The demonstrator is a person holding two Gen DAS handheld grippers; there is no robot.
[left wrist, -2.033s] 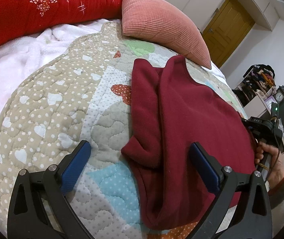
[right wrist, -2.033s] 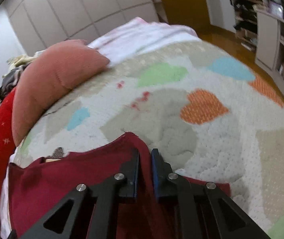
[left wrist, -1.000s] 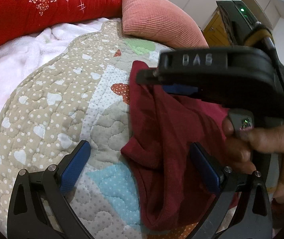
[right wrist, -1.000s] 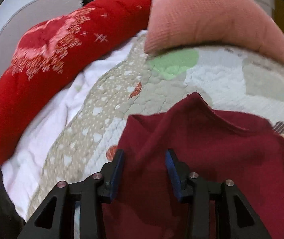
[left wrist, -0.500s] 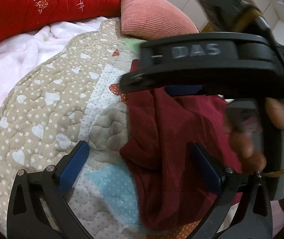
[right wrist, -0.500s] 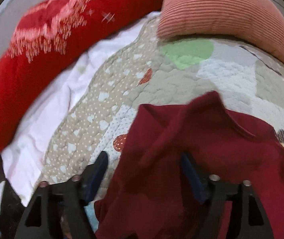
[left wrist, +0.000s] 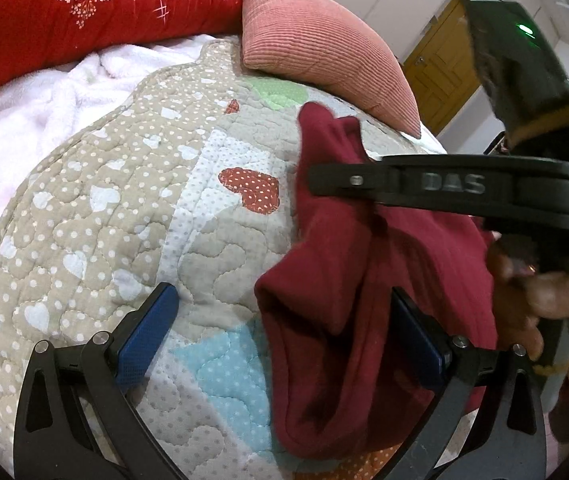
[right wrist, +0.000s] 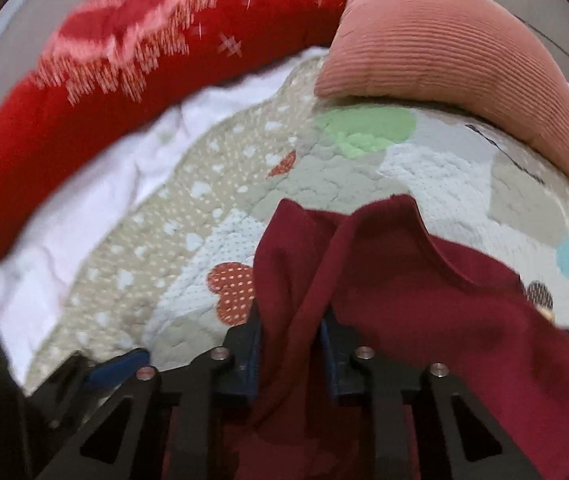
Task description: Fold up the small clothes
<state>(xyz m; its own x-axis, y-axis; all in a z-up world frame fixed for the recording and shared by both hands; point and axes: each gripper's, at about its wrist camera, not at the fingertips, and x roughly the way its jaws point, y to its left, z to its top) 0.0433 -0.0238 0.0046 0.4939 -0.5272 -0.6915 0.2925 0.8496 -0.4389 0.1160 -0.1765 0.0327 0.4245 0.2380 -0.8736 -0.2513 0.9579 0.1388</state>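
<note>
Lying rumpled on the heart-patterned quilt is the dark red garment, bunched into a long fold that runs up toward the pink ribbed cushion.

The right gripper has just been closing, and a ridge of the garment's cloth is caught between its two blue pads, so it's pinched on the fabric. In the left wrist view that same gripper is seen from the side, black body stretched across the cloth, with its tips buried in the upper fold. The pinched ridge looks slightly lifted off the quilt, though with the blur in the right wrist view that can't be said for sure. The hand wrapped around the right gripper's handle is seen at the right edge.

The left gripper is spread wide and nothing is gripped by it. Its left blue pad is placed over bare quilt, clear of the cloth; its right pad is set over the garment's lower part, so the garment's near left edge falls between the two fingers. Whether that right pad actually touches the fabric can't be made out.

A red floral bolster and a white fluffy blanket are seen further back, well apart from the garment.
</note>
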